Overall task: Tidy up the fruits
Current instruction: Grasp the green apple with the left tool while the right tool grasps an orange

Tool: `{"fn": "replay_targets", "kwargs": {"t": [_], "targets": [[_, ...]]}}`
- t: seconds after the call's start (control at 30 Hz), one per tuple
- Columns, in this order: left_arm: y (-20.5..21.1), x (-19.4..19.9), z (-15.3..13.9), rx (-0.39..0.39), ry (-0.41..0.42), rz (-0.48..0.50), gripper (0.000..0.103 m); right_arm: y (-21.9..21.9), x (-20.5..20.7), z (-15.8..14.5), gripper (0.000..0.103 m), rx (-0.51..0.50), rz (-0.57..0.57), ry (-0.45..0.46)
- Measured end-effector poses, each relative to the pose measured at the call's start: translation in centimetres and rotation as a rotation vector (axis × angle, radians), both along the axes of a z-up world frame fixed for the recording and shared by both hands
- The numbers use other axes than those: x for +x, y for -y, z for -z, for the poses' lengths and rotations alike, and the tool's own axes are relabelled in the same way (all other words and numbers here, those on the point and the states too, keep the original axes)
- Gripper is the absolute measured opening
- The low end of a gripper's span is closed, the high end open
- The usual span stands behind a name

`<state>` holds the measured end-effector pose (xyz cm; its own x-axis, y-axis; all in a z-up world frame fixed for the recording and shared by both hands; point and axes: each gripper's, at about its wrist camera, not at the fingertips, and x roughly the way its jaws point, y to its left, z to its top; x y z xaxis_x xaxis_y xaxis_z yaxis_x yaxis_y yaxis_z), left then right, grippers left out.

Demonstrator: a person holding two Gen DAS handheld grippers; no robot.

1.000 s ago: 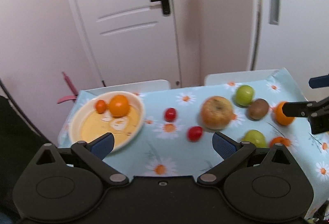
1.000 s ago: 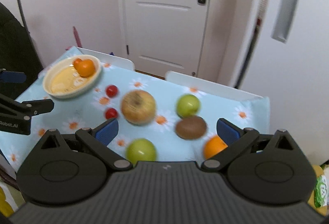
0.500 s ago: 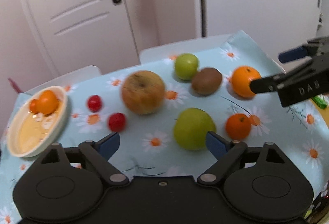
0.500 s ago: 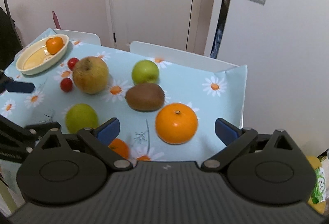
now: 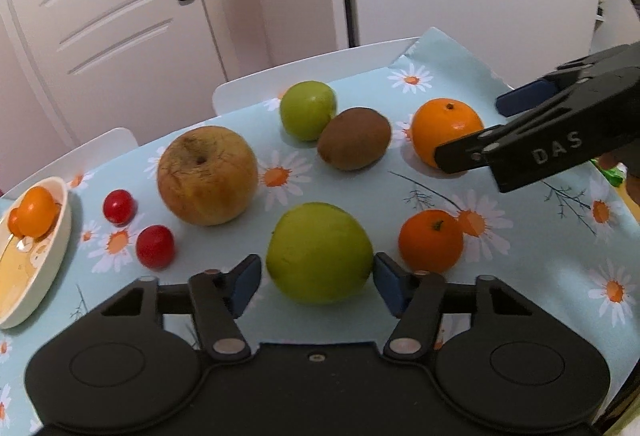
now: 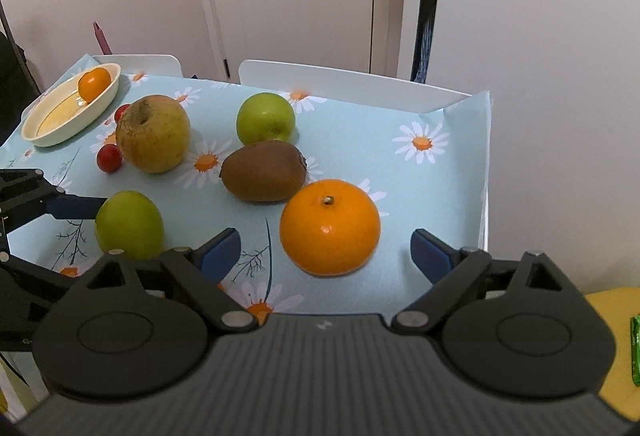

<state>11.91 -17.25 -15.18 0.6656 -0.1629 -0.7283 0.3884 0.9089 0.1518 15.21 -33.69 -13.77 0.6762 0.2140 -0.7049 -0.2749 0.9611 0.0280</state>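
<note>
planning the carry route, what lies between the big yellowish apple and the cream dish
Two small red cherry tomatoes sit on the daisy cloth between the yellowish apple and the cream dish; the left wrist view shows it best.

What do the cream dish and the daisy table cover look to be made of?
Cream dish: probably glazed ceramic or melamine; smooth thick rim, and its yellow inside shows glossy reflections.
Daisy table cover: likely thin plastic or oilcloth; printed pattern, faint sheen, and its corner stands up stiffly with a crease instead of draping.

Both wrist views look down closely, sharing the table (image 5: 560, 256).
</note>
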Motion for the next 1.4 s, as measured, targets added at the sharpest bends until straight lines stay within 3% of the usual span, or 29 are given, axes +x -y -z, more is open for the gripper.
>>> {"fn": "replay_targets", "kwargs": {"t": [0.27, 0.5, 0.97, 1.1, 1.4], "targets": [[0.3, -0.5, 0.1, 0.029, 0.016, 0.008, 0.062, -0.4, 0.8, 0.2, 0.101, 0.004, -0.010, -0.002], [-0.4, -1.0, 0.1, 0.028, 0.014, -0.012, 0.062, -0.6, 1.6, 0.7, 0.091, 0.009, -0.005, -0.016], [-2.0, -1.9, -0.2, 0.031, 0.022, -0.060, 0.061, -1.1, 2.2, 1.2, 0.087, -0.018, 0.016, -0.016], [-2.5, -2.0, -0.4, 0.029, 0.028, -0.074, 0.061, -1.3, 2.4, 1.4, 0.078, -0.044, 0.030, -0.014], [-3.9, -2.6, -1.9, 0.011, 0.054, -0.116, 0.061, -1.8, 2.0, 0.0, 0.076, -0.048, 0.028, -0.008]]}}
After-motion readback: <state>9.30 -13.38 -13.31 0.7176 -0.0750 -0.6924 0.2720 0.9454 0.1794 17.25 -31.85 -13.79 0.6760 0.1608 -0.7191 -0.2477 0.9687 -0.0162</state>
